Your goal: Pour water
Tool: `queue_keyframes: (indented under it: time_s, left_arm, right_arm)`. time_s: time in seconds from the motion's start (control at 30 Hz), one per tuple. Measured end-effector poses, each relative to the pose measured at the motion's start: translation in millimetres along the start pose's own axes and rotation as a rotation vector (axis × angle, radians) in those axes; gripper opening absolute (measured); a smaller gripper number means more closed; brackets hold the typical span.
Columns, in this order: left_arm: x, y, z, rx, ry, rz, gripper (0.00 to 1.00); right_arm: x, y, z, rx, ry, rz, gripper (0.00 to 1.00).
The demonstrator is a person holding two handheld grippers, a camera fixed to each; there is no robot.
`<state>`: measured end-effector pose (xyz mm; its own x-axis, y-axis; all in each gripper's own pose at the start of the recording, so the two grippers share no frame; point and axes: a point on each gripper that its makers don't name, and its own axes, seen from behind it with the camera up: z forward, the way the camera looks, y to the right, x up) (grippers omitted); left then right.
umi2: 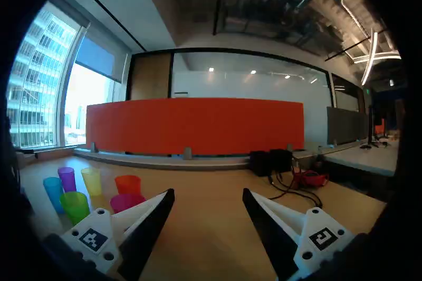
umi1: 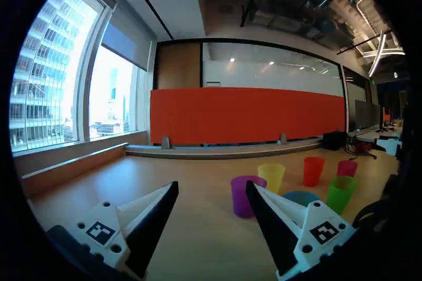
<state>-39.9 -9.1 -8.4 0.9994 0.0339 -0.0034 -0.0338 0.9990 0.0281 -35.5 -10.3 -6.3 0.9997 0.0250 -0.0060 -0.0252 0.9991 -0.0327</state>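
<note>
Several coloured plastic cups stand on the wooden table. In the left gripper view a purple cup (umi1: 244, 195) is nearest, with a yellow cup (umi1: 271, 176), an orange cup (umi1: 313, 170), a pink cup (umi1: 347, 168), a green cup (umi1: 341, 193) and a blue cup (umi1: 299, 197) partly behind a fingertip. My left gripper (umi1: 211, 202) is open and holds nothing, short of the cups. In the right gripper view the same cups cluster at lower left: blue cup (umi2: 54, 193), purple cup (umi2: 67, 178), yellow cup (umi2: 91, 181), orange cup (umi2: 128, 184), green cup (umi2: 75, 206), pink cup (umi2: 125, 202). My right gripper (umi2: 208, 202) is open and empty.
An orange partition (umi2: 195, 125) runs along the table's far edge. Black boxes and tangled cables (umi2: 287, 170) lie at the right of the table. Large windows (umi1: 58, 91) line the left side. More desks (umi2: 364, 157) stand to the right.
</note>
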Motion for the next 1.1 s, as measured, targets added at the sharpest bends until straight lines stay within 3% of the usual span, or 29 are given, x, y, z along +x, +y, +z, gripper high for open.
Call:
queue_keyframes:
  time_s: [1.1]
  left_arm:
    - [0.0, -0.1, -0.1, 0.000, 0.000, 0.000, 0.94]
  right_arm:
    - [-2.4, 0.3, -3.5, 0.004, -0.013, 0.002, 1.00]
